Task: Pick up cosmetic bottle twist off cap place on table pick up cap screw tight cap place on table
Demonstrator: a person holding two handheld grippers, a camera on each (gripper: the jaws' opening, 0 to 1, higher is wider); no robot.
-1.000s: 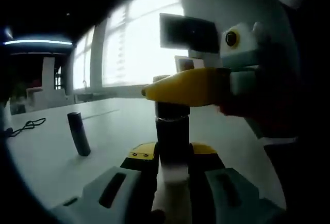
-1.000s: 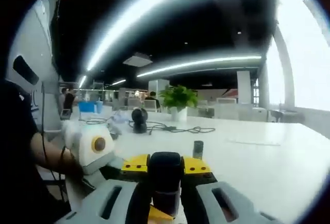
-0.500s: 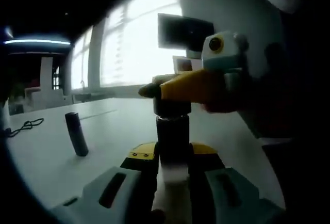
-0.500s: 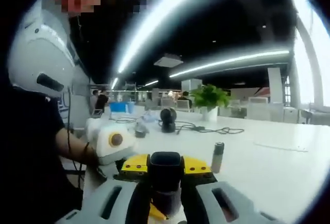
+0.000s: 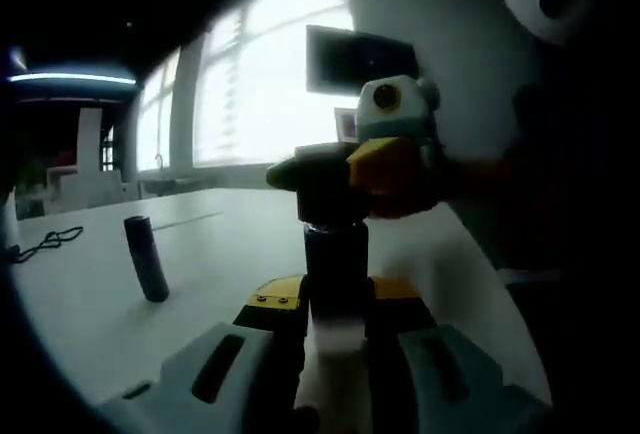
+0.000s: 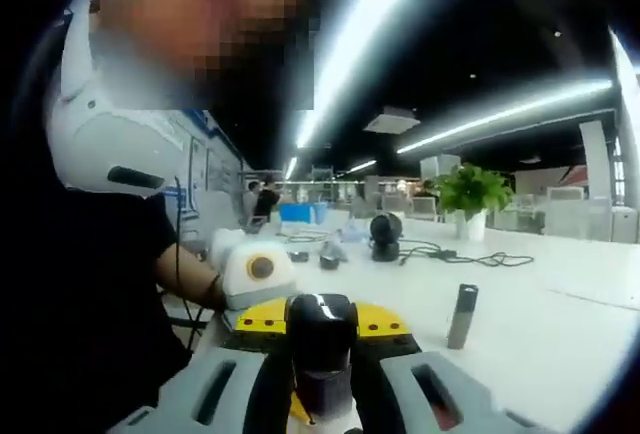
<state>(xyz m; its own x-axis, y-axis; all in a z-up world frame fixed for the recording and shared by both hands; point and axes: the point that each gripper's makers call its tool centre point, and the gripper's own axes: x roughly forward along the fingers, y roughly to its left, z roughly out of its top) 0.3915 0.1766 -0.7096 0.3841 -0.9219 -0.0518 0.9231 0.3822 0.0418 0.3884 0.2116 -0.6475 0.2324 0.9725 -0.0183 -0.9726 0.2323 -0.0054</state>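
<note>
In the left gripper view, our left gripper (image 5: 335, 349) is clamped on the cosmetic bottle (image 5: 336, 274), a dark upright cylinder that rises between the 2 jaws at 6 o'clock and stands above the white table (image 5: 230, 254). At the bottle's top sits the dark cap (image 5: 322, 189), and our right gripper (image 5: 385, 169) comes in from 3 o'clock with its yellow jaw tips closed around that cap. A 2nd dark tube (image 5: 147, 259) stands tilted on the table at 9 o'clock, well apart from the bottle, and a black cable (image 5: 45, 244) lies further out toward 9 o'clock.

In the right gripper view, our right gripper (image 6: 320, 354) holds the cap (image 6: 320, 326) between its jaws at 6 o'clock, the bottle below it hidden. Our left gripper (image 6: 255, 274) shows at 9 o'clock, just beside the cap. The tube (image 6: 462, 316) stands on the table (image 6: 560, 314) at 4 o'clock. A potted plant (image 6: 472, 199) stands far back at 2 o'clock.
</note>
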